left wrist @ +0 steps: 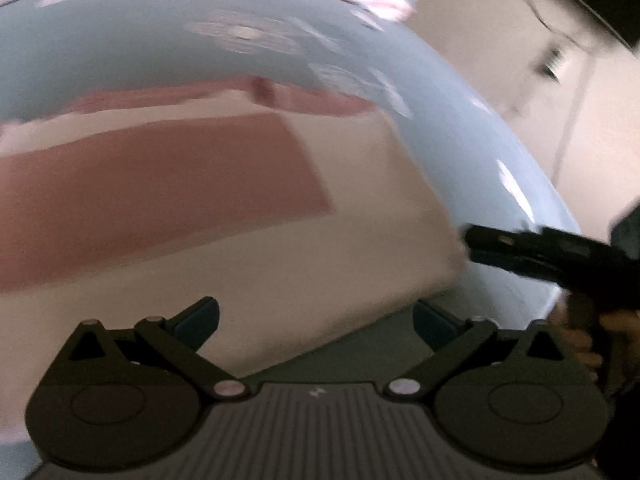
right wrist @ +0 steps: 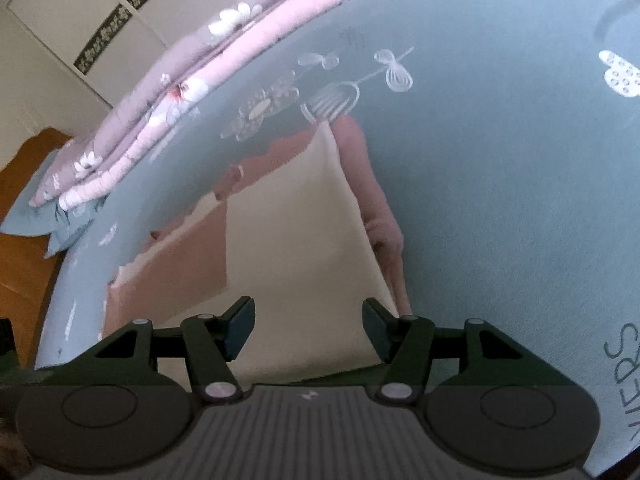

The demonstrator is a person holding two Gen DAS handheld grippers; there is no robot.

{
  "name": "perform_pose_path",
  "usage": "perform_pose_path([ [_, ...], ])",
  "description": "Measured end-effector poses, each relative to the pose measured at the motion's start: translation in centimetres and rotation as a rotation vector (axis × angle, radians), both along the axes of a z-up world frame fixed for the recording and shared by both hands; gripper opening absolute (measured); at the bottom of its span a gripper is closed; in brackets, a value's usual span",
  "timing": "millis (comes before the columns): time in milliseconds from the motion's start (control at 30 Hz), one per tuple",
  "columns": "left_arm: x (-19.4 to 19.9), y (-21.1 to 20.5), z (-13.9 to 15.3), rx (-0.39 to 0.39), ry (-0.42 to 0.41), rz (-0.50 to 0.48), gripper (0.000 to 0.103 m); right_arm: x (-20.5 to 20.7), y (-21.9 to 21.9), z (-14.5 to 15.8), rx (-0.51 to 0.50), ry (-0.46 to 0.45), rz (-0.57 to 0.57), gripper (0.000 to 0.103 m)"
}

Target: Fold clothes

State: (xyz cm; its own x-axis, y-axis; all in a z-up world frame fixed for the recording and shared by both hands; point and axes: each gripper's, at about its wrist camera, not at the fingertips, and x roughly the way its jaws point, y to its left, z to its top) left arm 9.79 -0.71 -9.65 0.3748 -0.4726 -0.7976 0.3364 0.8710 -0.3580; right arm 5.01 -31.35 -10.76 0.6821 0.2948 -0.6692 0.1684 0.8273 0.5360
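While the garment (right wrist: 296,240) lies spread flat on the bed (right wrist: 500,200), a cream piece with dusty-pink panels, both tools are held just above its near edge with nothing between their pads. The right tool (right wrist: 308,330) is seen with its jaws moderately wide, the cream cloth visible through the gap and no pad pressing on it. The left tool (left wrist: 316,320) is likewise seen standing wide and empty, though that view is blurred.

From the right tool the garment runs straight ahead and away, its long axis judged to stretch from the near edge toward the far pink sleeve (right wrist: 372,184), which trails along the right side. In the left wrist view the right tool (left wrist: 476,244) appears at the garment's right edge, close to the cream hem. The right tool is therefore judged the nearer to that sleeve side, while the left tool is placed over the near hem, toward the pink panel (left wrist: 160,200).

A pink flowered quilt (right wrist: 192,92) is rolled along the far-left side of the bed, well apart from the garment, with a pale blue pillow (right wrist: 36,216) beyond it against the wooden headboard (right wrist: 24,272). White cupboard doors (right wrist: 80,20) stand behind. Nothing is seen lying between either tool and the cloth, so the next grasp is judged unobstructed.
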Motion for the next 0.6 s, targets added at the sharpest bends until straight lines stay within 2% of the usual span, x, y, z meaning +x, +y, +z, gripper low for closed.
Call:
perform_pose_path([
  [133,-0.3,4.8,-0.7,0.053,0.014,0.167,0.102,-0.7,-0.2,1.0,0.004,-0.023,-0.016,0.065],
  [300,-0.5,8.8,-3.0,0.026,0.085,0.309,0.102,-1.1,0.2,1.7,-0.018,-0.013,-0.032,0.065],
  [433,-0.2,9.0,-2.4,0.024,0.08,0.302,0.102,-1.4,0.3,2.5,-0.026,-0.028,-0.034,0.065],
  [533,1.3,8.7,0.0,0.032,-0.007,0.252,0.102,-1.8,0.3,2.9,-0.033,-0.043,-0.037,0.065],
  [600,3.3,9.1,1.4,0.036,-0.048,0.26,0.102,-1.6,0.2,2.7,-0.03,-0.04,-0.041,0.066],
])
